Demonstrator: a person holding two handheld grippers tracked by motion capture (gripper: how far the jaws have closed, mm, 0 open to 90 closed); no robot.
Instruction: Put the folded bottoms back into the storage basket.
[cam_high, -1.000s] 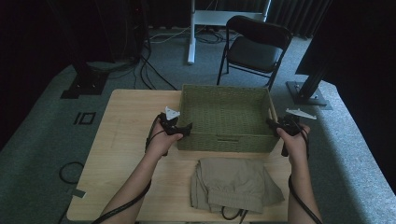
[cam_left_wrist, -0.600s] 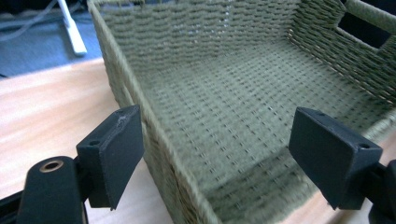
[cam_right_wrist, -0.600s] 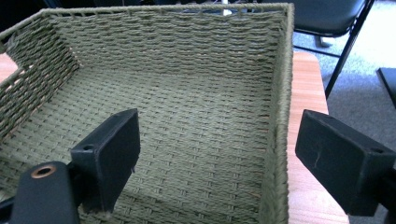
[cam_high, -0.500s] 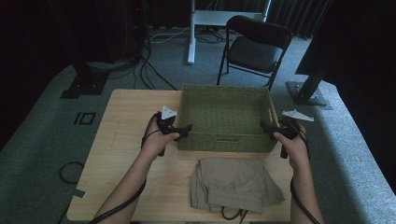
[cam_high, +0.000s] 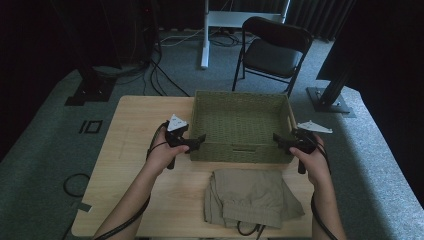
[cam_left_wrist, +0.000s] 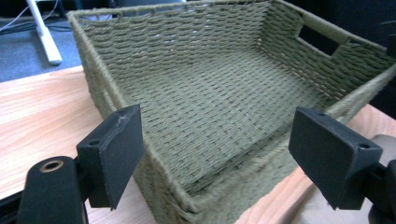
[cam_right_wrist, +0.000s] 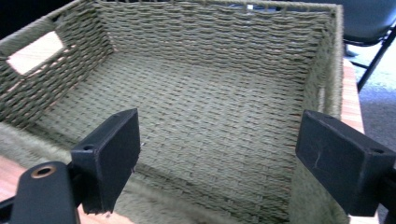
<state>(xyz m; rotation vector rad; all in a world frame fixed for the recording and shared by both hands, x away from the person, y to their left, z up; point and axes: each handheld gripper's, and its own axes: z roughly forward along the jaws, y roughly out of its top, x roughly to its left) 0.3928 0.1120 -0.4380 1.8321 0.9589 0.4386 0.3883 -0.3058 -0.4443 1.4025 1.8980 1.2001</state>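
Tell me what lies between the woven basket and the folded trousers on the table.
Nothing: in the high view a bare strip of wooden table separates the basket from the folded trousers.

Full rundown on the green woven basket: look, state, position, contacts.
The green woven basket is rectangular, made of olive rope-like weave, with slot handles cut into its walls. It sits upright and empty on the light wooden table, toward the far edge. The folded khaki garment lies just in front of it, apart from it. The left gripper and right gripper flank its near corners, jaws open; neither grips the weave.
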